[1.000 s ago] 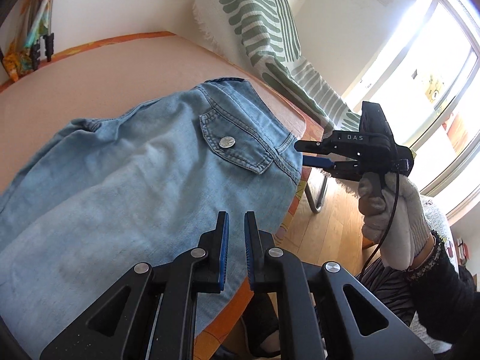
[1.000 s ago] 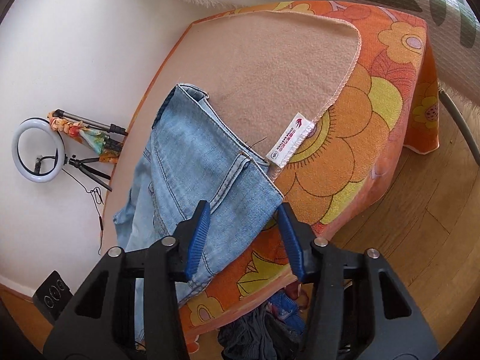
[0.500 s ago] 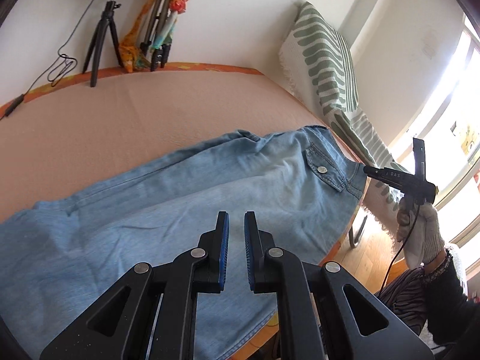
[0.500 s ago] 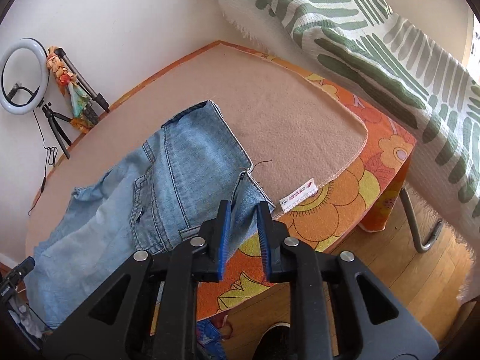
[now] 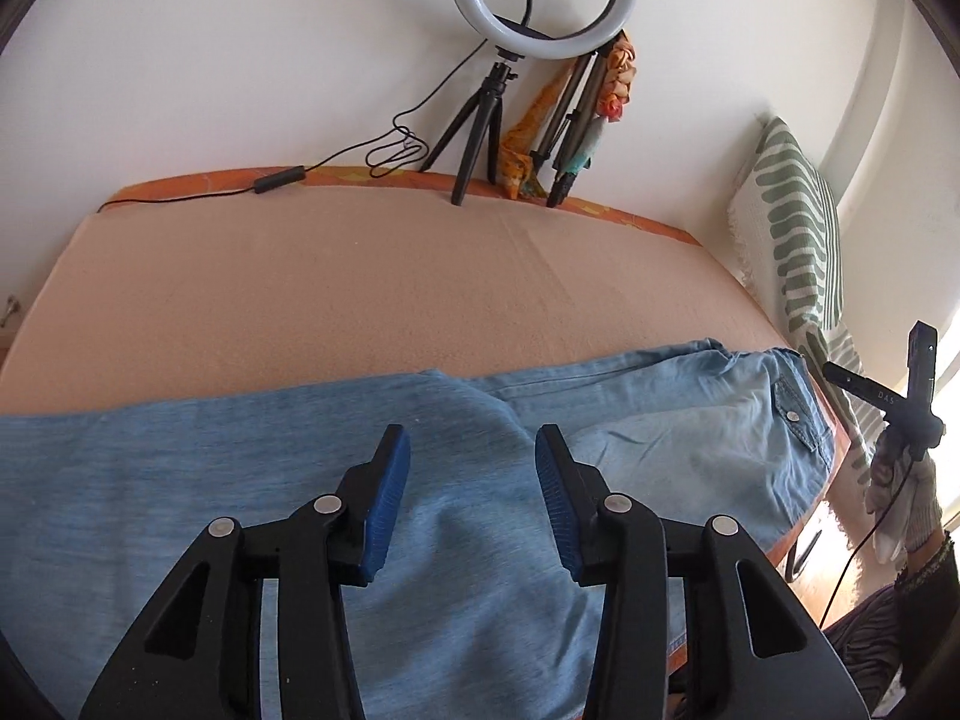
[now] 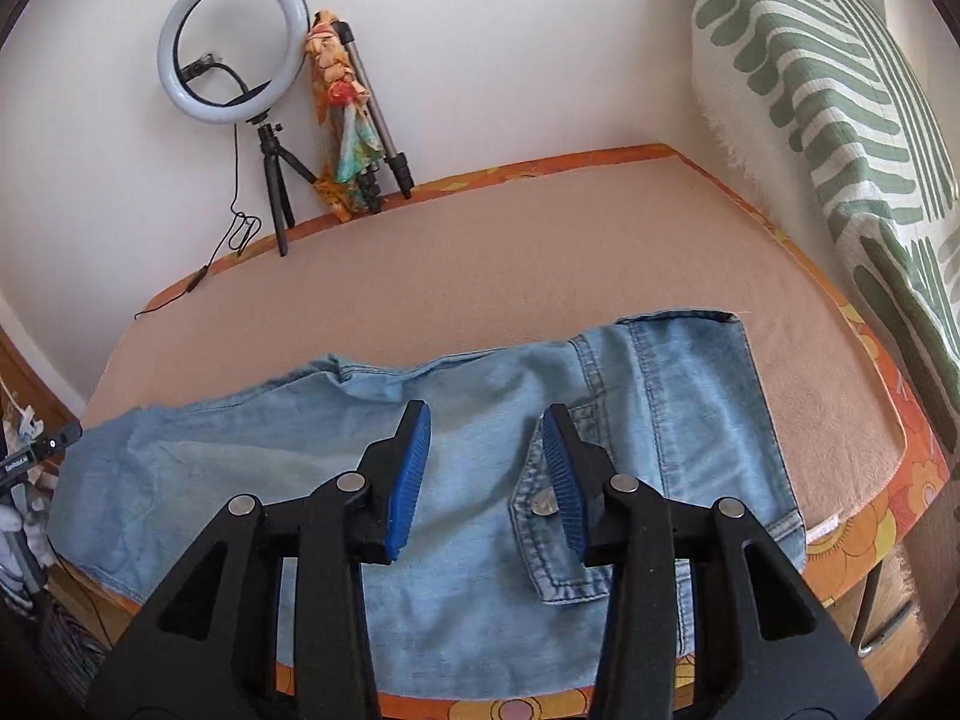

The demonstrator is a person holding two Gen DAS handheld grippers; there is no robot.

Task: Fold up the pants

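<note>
Light blue denim pants (image 5: 270, 468) lie flat along the near edge of the table, folded lengthwise, waist to the right. In the right wrist view the pants (image 6: 252, 450) show a back pocket with a metal button (image 6: 545, 503). My left gripper (image 5: 473, 450) is open and empty, above the thigh part. My right gripper (image 6: 487, 427) is open and empty, above the pocket area near the waist. The right gripper also shows in the left wrist view (image 5: 840, 375), held by a gloved hand off the table's right end.
The table has a peach fleece cover (image 5: 360, 288) over an orange flowered cloth (image 6: 912, 480). A ring light on a tripod (image 5: 540, 0) and a leaning tripod with a scarf (image 6: 345, 102) stand at the back wall. A green-striped chair throw (image 6: 840, 90) is to the right.
Both grippers were shut or nearly shut half a second ago and have opened wide. Both views have swung to face the back wall, with the left gripper now over the pants' middle.
</note>
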